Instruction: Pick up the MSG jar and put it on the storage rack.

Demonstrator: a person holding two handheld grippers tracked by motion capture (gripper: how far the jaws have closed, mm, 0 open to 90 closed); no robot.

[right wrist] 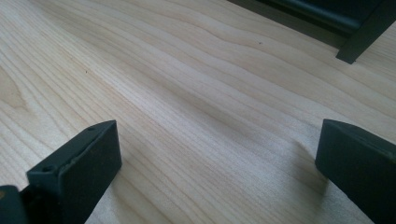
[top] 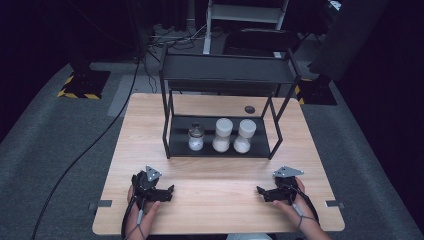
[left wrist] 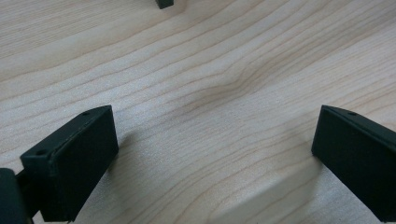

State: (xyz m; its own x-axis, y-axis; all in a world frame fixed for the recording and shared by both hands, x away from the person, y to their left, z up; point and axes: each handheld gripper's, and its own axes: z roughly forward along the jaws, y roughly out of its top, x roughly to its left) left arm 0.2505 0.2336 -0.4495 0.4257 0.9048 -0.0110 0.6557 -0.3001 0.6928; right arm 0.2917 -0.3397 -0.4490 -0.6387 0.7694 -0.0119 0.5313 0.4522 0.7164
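Two grippers rested on the pale wooden desk [top: 215, 200] near its front edge, each held in a hand. The left gripper [top: 169, 192] lay toward the front left corner, the right gripper [top: 261, 192] toward the front right corner, and they pointed inward at each other, well apart, with bare wood between them. Each carried a grey three-cornered plate on top and a thin cable trailing back over the hand.

Seen from the left gripper view, the blocky, matt black fingers [left wrist: 70, 163] stood wide apart, nothing between them but smooth board with wavy grain lines. The right gripper view gave the same picture: flat, square-edged black fingers [right wrist: 74, 168] spread wide over straight-running grain, holding nothing, with a dark foot of the rack [right wrist: 355, 46] on the wood ahead.

Toward the back edge of the desk stood a black metal rack [top: 227, 70] of thin square bars, with a flat upper shelf and a lower tray. Three small jars stood in a row on the lower tray, near one another, all upright and partly filled with something white. The left jar [top: 196, 137] was clear glass with a rounded stopper; the middle jar [top: 223, 135] and the right jar [top: 245, 136] were cylindrical with broad white lids. A small dark round disc [top: 249, 109] lay on the wood behind the rack. The jars were well apart from both grippers.
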